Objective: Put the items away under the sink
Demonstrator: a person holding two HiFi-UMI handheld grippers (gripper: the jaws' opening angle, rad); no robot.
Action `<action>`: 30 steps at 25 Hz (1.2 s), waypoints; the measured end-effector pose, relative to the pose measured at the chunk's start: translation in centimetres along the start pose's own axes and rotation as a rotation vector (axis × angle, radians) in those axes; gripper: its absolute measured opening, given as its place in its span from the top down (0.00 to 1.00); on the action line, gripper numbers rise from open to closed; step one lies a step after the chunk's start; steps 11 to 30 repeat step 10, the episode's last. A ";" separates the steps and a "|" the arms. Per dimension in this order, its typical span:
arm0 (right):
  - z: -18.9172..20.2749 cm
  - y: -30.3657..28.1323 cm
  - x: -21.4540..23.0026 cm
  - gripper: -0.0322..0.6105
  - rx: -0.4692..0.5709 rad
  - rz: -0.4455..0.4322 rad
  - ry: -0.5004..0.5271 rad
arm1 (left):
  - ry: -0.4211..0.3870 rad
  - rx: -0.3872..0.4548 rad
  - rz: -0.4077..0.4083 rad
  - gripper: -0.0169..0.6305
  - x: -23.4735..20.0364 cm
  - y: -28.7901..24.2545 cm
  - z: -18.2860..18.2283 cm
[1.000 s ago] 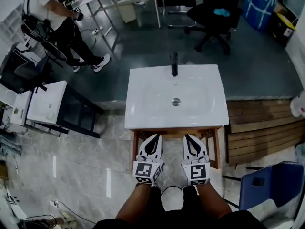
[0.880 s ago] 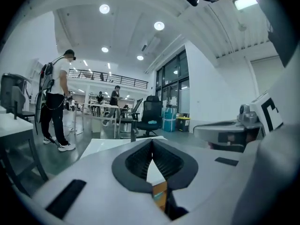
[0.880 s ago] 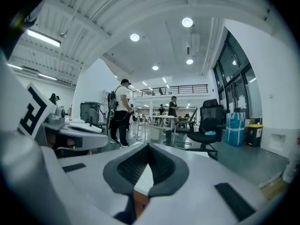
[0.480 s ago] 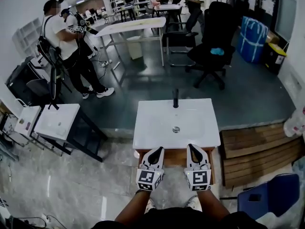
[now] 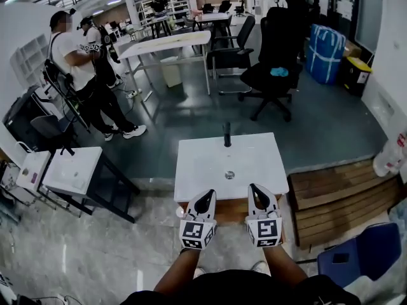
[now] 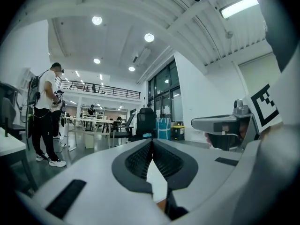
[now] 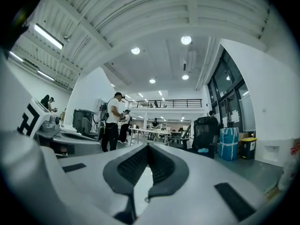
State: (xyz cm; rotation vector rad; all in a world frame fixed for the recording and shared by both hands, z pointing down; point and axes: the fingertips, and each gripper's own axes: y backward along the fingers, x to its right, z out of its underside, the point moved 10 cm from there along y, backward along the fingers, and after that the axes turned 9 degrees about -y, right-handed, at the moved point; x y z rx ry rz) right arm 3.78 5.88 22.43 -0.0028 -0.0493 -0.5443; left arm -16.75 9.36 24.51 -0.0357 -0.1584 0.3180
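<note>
A white sink [image 5: 203, 164] with a black faucet [image 5: 226, 134] and a round drain [image 5: 229, 175] stands on a wooden cabinet [image 5: 233, 210] straight ahead. My left gripper [image 5: 205, 199] and right gripper [image 5: 255, 191] hang side by side at the sink's near edge, pointing at it. Both are shut with nothing between the jaws. In the left gripper view the left gripper [image 6: 151, 142] has its dark pads meeting at the tips, and the right gripper [image 7: 148, 147] looks the same in the right gripper view. The space under the sink is hidden, and no loose items show.
Wooden pallets [image 5: 331, 186] lie to the right, with a blue chair [image 5: 359, 256] at the near right. A second white-topped stand [image 5: 73, 170] sits at the left. Two people [image 5: 76, 62] stand at the far left; a black office chair [image 5: 273, 75] is beyond the sink.
The head view has tilted up, so more of the room shows and the sink looks smaller. Both grippers stay shut, side by side at the sink's near edge.
</note>
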 end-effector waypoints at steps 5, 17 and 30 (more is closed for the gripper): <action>-0.4 0.5 0.8 0.92 -0.004 0.026 0.003 | -0.007 0.018 0.000 0.95 0.1 0.0 -0.8; -1.0 -0.8 1.2 0.92 0.016 0.002 0.014 | -0.032 0.042 -0.027 0.95 -1.1 -0.3 -1.8; -1.0 -0.8 1.2 0.92 0.016 0.002 0.014 | -0.032 0.042 -0.027 0.95 -1.1 -0.3 -1.8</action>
